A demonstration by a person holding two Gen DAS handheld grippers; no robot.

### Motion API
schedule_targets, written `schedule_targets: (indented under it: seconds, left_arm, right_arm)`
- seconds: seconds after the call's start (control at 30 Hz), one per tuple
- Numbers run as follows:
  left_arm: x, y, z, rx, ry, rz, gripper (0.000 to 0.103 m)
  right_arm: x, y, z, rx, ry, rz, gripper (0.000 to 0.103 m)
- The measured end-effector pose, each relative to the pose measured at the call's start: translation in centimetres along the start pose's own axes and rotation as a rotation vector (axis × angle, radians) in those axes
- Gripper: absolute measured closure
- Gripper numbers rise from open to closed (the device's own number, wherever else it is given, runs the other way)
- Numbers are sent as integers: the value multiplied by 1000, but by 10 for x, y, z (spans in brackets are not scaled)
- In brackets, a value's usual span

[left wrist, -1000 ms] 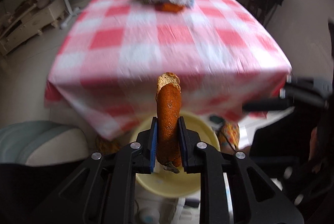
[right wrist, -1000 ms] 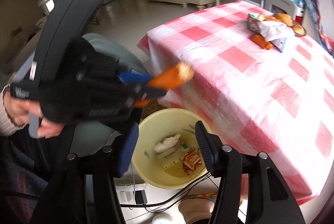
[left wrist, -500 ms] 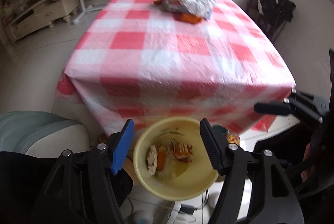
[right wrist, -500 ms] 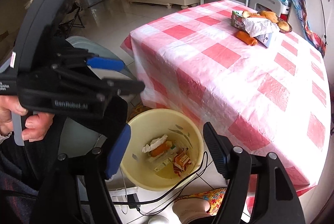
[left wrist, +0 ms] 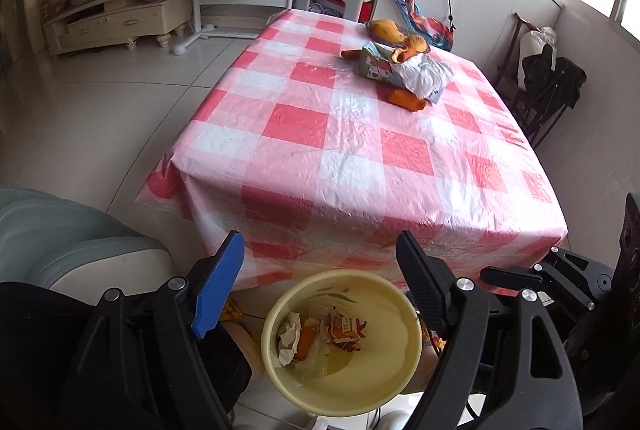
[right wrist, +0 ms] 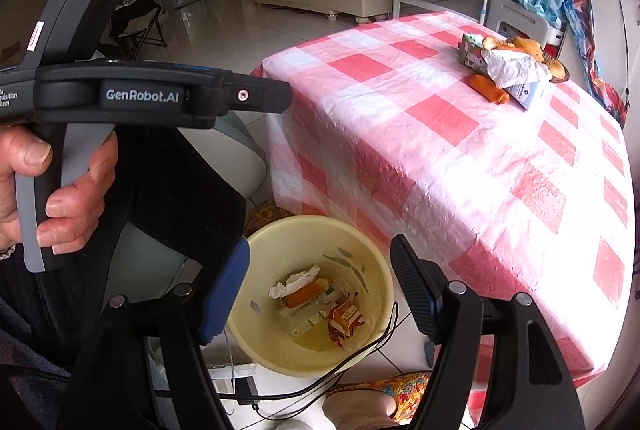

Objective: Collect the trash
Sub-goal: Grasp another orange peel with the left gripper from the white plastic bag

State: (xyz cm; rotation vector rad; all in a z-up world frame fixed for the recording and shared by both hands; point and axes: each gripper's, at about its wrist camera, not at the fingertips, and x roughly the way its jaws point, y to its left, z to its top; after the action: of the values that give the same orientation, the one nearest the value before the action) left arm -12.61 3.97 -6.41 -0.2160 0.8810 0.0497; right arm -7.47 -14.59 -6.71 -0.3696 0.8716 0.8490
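A yellow bin (left wrist: 280, 382) stands on the floor by the table's near edge; it also shows in the right wrist view (right wrist: 372, 262). In it lie an orange peel (left wrist: 306, 338), crumpled tissue and wrappers. My left gripper (left wrist: 320, 294) is open and empty above the bin. My right gripper (right wrist: 320, 294) is open and empty, also above the bin. A pile of trash (left wrist: 404, 69) with orange peels, a tissue box and a white wrapper sits at the far side of the red-checked table (left wrist: 340, 157); it also shows in the right wrist view (right wrist: 508, 69).
A grey-green seat (left wrist: 60, 242) is at the left. Cables (right wrist: 320, 382) run on the floor by the bin. A dark chair (left wrist: 552, 85) stands at the right wall. The left gripper's body (right wrist: 160, 97) crosses the right wrist view.
My left gripper opened and let the orange peel drop into the bin. Both grippers have lifted and tilted toward the table.
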Motion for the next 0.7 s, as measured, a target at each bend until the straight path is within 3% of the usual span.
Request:
schedule_targets:
  seconds: [0.43, 0.7]
  left_arm:
    - [5, 1, 2, -20, 7, 0, 28]
    - [5, -10, 53, 45, -36, -45, 27]
  right_arm:
    - [-4, -8, 10, 16, -52, -52, 33]
    - [-1, -29, 30, 48, -62, -63, 33]
